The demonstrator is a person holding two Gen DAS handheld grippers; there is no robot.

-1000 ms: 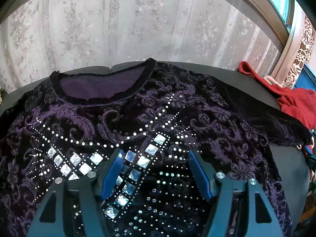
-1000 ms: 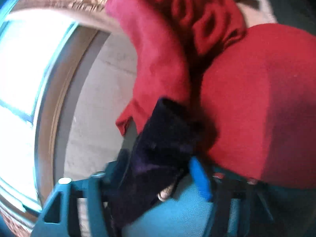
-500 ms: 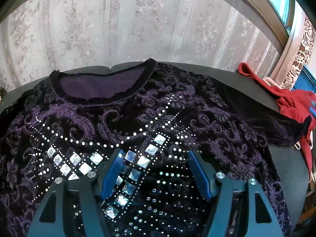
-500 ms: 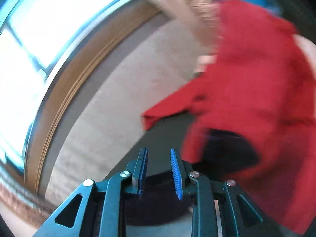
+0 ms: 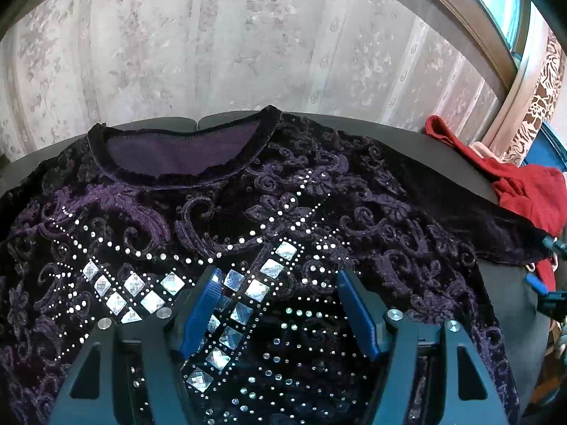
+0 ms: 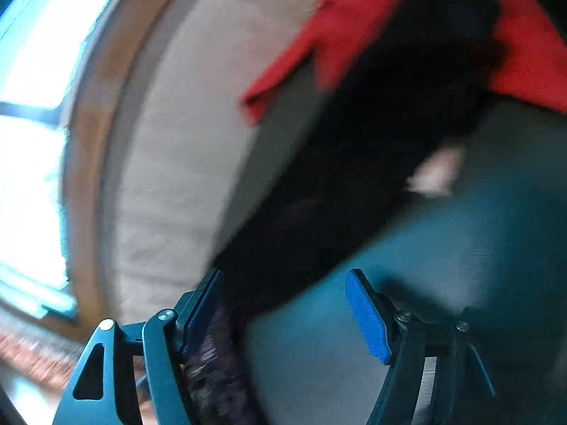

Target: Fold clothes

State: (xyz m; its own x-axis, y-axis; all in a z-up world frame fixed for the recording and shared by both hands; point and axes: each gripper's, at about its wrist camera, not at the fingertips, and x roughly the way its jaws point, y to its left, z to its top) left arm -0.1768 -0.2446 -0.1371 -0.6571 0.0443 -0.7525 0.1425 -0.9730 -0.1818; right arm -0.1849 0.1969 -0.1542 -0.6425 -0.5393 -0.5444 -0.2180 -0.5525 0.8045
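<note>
A dark purple velvet top [image 5: 283,212] with rhinestones lies face up on the dark table [image 5: 503,290], its neckline at the far side. My left gripper [image 5: 280,279] hovers open over its chest with nothing between the pads. The top's right sleeve [image 5: 496,233] stretches toward the red garment [image 5: 531,194]. My right gripper [image 6: 285,279] is at that sleeve's end and its jaws are opening. The sleeve [image 6: 354,177] runs blurred between them along the left pad, and the right pad stands clear of it. The right gripper's fingers [image 5: 535,281] show at the left wrist view's right edge.
The red garment [image 6: 354,17] is heaped at the table's far right corner, partly under the sleeve's end. A patterned wall [image 5: 248,53] rises just behind the table, with a window [image 6: 32,71] and a curtain [image 5: 542,88] to the right. A bare stretch of table [image 6: 460,265] lies beside the sleeve.
The right gripper held the sleeve's cuff, narrowed, then spread wide, and its view swung across the red garment. The sleeve now lies stretched out. The left gripper has not moved.
</note>
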